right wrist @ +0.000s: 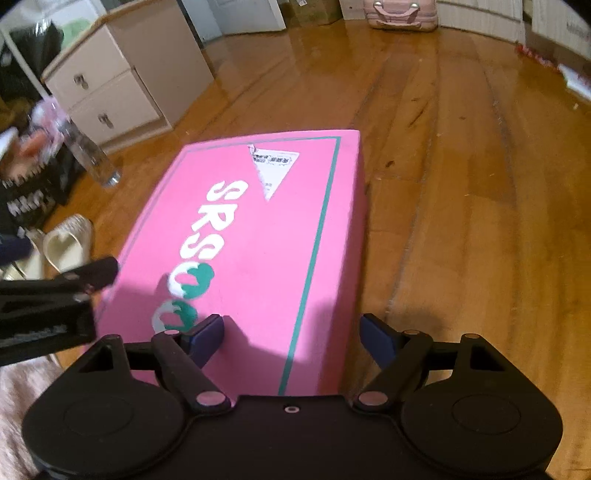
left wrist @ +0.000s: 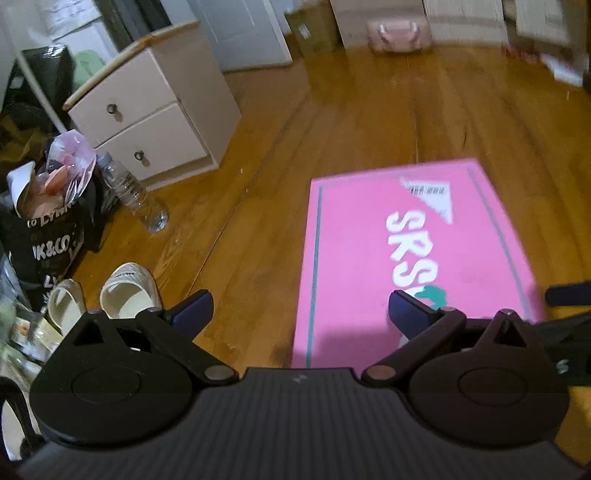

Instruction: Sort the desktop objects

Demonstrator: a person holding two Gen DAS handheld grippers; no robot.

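1. Two grippers in play, both empty. Left wrist view: left gripper (left wrist: 299,310) has its jaws wide apart, nothing between the blue pads. It hovers over the near left edge of the pink box (left wrist: 406,258), one finger above bare wooden floor (left wrist: 369,110), the other above the lid. A tip of the right gripper (left wrist: 567,293) shows at the right edge.

2. Same view, surroundings: white two-drawer cabinet (left wrist: 147,122) far left; clear plastic bottle (left wrist: 133,192) leaning beside a black printed bag (left wrist: 48,243) stuffed with wrappers; pair of cream slippers (left wrist: 103,295) near left. View is motion-blurred.

3. Right wrist view: right gripper (right wrist: 291,336) also spread wide and holding nothing, above the near right part of the box lid. The left gripper's arm enters at near left.

4. Materials: box is flat, rectangular, matte pink card with a teal border line, white "SRS" lettering and a torn triangular label (right wrist: 275,168). Floor is glossy varnished planks. A pink case (right wrist: 400,13) stands far back.

5. Task things: no small desktop objects are visible on the lid or near it; the box top is bare. Judgement: scene fits either objects yet to be brought in or objects already put away. Cannot settle which, so no next move prescribed beyond keeping both grippers clear of the lid.
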